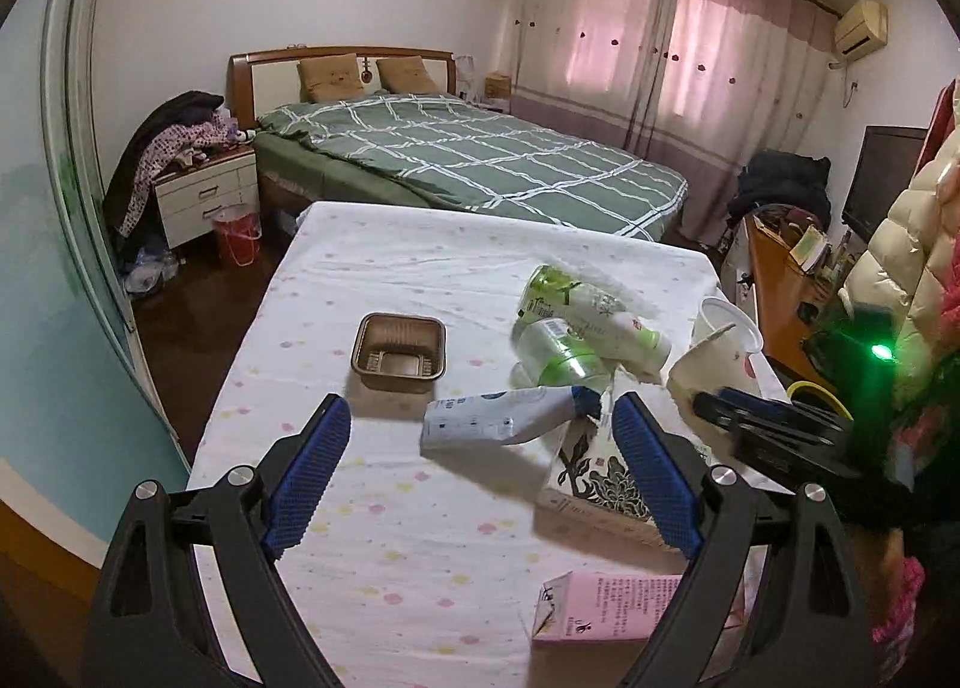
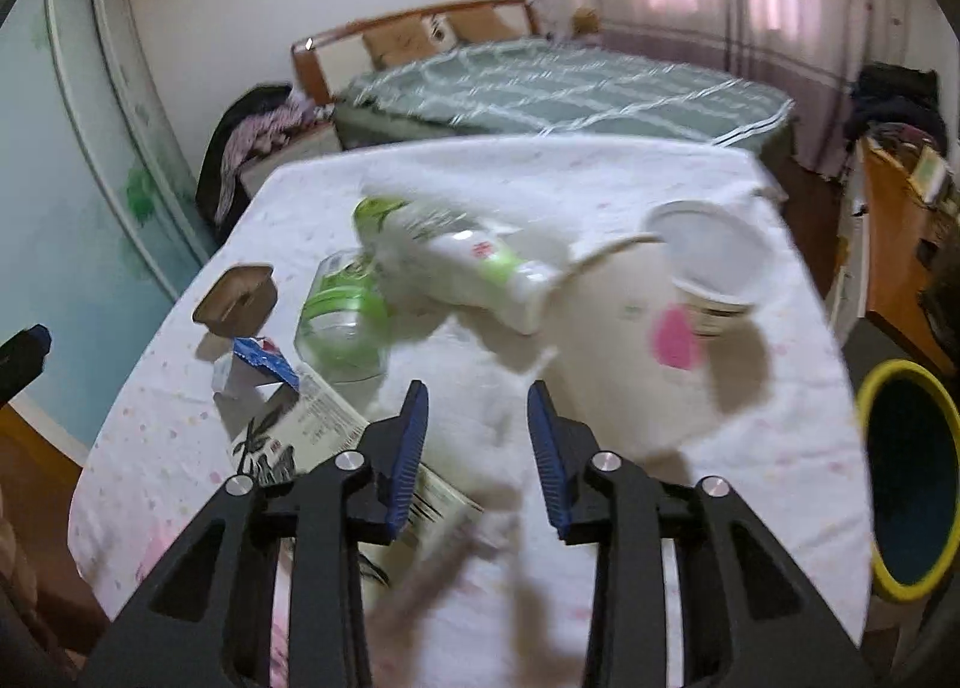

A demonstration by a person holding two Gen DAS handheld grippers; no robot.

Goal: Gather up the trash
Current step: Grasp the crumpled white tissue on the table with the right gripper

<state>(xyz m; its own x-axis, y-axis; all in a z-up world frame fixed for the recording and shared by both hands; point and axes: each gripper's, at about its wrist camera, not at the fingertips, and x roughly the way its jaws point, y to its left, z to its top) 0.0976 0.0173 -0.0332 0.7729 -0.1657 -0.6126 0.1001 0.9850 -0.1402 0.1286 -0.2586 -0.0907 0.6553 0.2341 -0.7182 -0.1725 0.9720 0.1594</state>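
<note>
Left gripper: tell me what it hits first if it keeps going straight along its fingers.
Most likely the white carton with the blue end, lying on its side between the open left gripper fingers' line. The brown tray sits left of that path. Depth is hard to judge here.

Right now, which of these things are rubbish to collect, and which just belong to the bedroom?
Rubbish to collect:
brown tray
white bottle
green bottles
paper cup
pink carton
patterned box
yellow-rimmed bin

Just bedroom things:
bed
nightstand
curtains
</note>
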